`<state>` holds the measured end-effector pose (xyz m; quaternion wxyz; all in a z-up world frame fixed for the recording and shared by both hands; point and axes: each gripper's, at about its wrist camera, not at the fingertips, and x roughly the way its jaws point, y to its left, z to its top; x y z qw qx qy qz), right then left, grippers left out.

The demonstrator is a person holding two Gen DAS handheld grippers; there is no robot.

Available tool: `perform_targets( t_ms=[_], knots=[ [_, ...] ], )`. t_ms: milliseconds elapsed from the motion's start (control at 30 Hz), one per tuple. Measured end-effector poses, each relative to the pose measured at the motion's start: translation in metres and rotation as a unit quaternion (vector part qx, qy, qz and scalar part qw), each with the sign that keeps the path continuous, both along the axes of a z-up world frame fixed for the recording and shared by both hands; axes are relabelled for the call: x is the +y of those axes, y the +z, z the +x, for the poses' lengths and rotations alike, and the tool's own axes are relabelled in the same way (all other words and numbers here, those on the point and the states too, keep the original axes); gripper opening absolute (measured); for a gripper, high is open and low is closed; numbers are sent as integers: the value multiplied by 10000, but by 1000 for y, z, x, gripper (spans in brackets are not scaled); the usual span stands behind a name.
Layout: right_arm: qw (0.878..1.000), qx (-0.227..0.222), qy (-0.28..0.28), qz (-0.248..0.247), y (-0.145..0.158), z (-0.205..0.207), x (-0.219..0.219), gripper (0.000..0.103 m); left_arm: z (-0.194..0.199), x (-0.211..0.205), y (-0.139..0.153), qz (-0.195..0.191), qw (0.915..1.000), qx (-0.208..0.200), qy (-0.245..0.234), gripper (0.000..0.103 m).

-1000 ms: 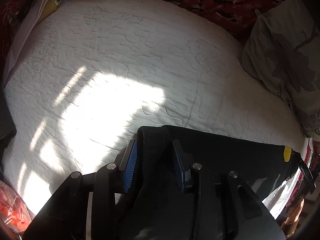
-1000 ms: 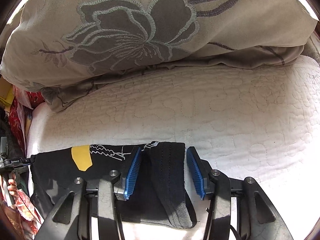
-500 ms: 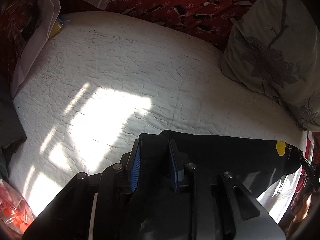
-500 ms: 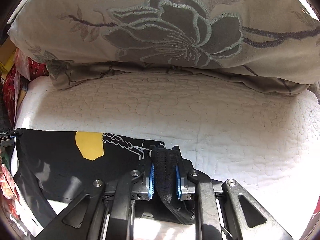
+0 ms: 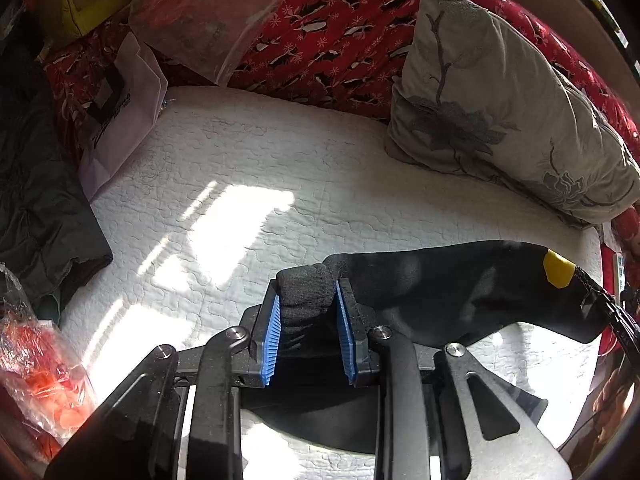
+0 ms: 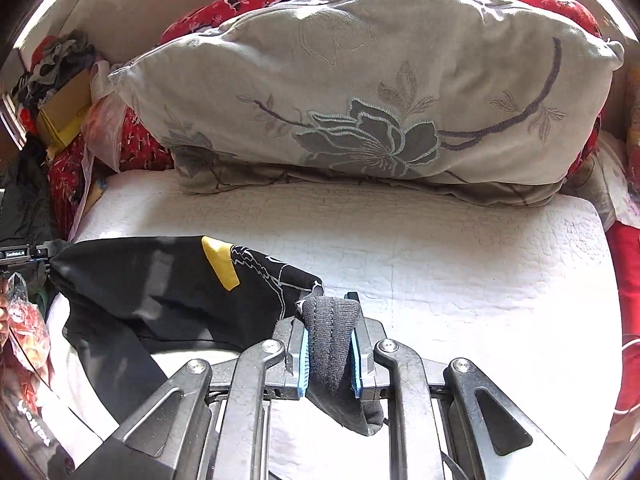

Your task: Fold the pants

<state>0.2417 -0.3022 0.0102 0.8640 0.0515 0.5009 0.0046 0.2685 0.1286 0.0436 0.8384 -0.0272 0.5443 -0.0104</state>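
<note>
- Black, soft knit: the pants [image 5: 440,292] hang slung between our two grippers above the white quilted bed cover [image 5: 240,168], lower cloth trailing onto it.
- Left gripper [image 5: 308,320]: jaws clamped on a ribbed cuff bunched between the blue pads.
- Right gripper [image 6: 330,354]: jaws pressed tight on the other ribbed cuff [image 6: 332,332], its end dangling below the pads.
- We judge the cloth light, limp, not slippery; it will sag and twist, so the thick ribbed cuffs are the sound hold.
- Yellow patch [image 6: 220,264] marks the span between us.
- Left edge: a dark garment [image 5: 36,208] and a pale bag [image 5: 120,120] crowd the cover.
- Middle: open quilt, good room to lay a fold.
- Right: the flowered pillow [image 6: 360,92] bounds the far side.
</note>
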Motion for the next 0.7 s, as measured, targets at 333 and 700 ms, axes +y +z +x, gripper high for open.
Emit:
perform_targets(
  t_ms=[333,700],
  knots=[
    [9998,-159,38,148,-10,-118,21,15,-76,45,-67,-136,9995,180,208,23],
    [9986,431,138,-290,-69,-229,44,34,-136,82,-143,-748,9903,1002,611,26]
  ],
)
